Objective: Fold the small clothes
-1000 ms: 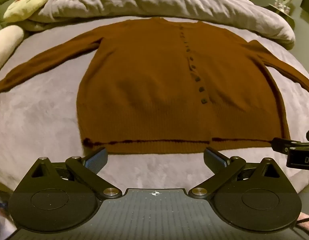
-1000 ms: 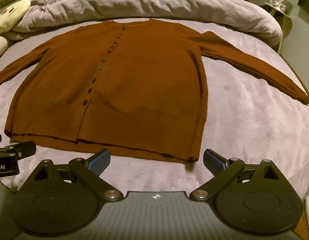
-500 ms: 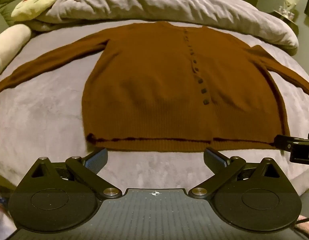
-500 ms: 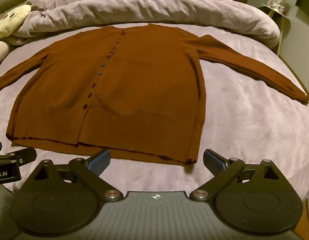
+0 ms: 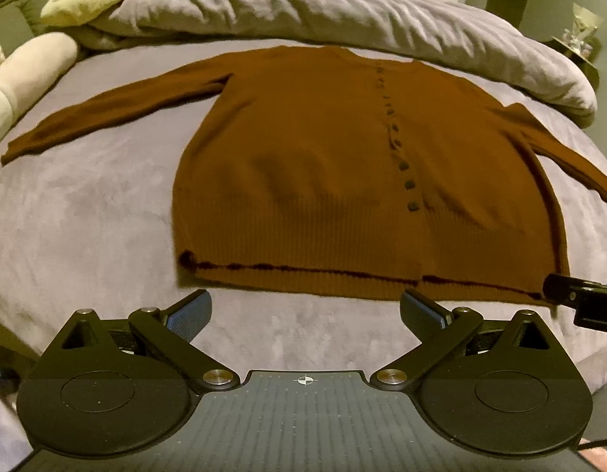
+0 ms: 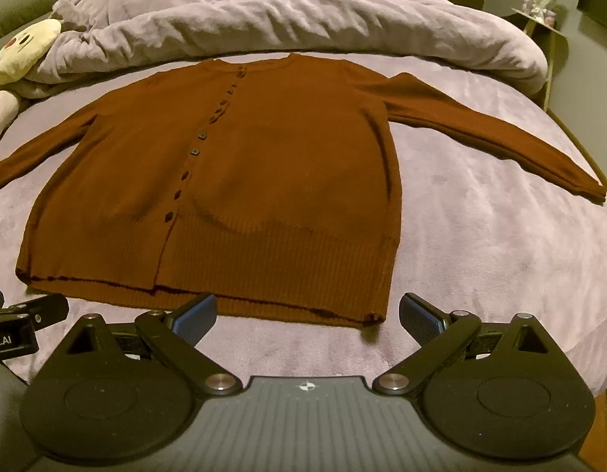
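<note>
The brown cardigan [image 5: 343, 181] is seen flat and unfolded across the frame's middle on the bed [image 5: 87, 216], lower than a second ago. Both the left gripper [image 5: 303, 310] and right gripper [image 6: 306, 312] are held wide open and empty below its hem; folding is judged not yet begun.

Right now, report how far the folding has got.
Done: the brown cardigan lies flat and buttoned on the bed, both sleeves spread out. In hand: nothing; the left gripper and the right gripper hover open just short of the hem, apart from the cloth. Left: every fold, sleeves and body alike.
</note>
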Tool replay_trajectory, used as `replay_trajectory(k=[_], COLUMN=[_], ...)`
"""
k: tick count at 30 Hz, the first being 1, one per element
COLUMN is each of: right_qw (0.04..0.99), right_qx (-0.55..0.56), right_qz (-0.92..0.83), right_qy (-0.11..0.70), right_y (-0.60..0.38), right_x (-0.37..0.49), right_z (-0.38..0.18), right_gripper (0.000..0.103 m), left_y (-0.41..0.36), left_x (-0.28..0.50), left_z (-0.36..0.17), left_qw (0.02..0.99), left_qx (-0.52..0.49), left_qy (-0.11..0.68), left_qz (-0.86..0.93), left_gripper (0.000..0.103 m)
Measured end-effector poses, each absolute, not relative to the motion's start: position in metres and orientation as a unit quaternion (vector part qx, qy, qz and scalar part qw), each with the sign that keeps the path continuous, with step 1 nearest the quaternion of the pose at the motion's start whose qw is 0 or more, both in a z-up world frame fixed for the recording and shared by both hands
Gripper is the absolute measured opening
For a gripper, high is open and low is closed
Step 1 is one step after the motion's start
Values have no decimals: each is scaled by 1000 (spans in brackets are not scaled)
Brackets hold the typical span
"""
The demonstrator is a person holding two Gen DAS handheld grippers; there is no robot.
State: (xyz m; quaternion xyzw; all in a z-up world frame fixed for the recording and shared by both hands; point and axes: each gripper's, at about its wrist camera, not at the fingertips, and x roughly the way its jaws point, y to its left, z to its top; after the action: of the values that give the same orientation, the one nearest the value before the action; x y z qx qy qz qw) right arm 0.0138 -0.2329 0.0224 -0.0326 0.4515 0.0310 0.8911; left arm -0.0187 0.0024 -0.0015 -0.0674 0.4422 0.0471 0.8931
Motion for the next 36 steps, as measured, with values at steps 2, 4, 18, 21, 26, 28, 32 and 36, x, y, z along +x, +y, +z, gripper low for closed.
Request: replay_trajectory(k=[2,4,18,21,26,28,32,36], right_qw=[892,893,898,898,899,899,899,900], right_qx=[-32,-31,-21,-20,-17,-17,-14,-10], right_qz=[32,32,40,40,38,37,39,39], right_qy=[449,448,437,437,437,437,436,435], right_y=[-233,-234,-238,-240,-240,-240,-241,-243], right_x=[13,12,7,6,7,7,8,8], right_z=[22,22,21,20,21,21,20,20], right_gripper=[99,99,99,99,99,99,99,99], left_y=[3,3,5,6,7,8,8,8], left_x=[-19,-20,-20,-20,-18,-18,-18,-18], left_z=[-2,-2,-3,-4,-4,-5,-5,-6], left_qw=[892,892,891,890,888,887,887,887], left_qx=[-72,-76,-92,-93,-96,-99,-102,-102], left_qy=[444,444,442,443,446,447,447,447], left_qz=[46,46,56,57,58,57,58,58], left_gripper=[103,103,103,103,103,103,103,103])
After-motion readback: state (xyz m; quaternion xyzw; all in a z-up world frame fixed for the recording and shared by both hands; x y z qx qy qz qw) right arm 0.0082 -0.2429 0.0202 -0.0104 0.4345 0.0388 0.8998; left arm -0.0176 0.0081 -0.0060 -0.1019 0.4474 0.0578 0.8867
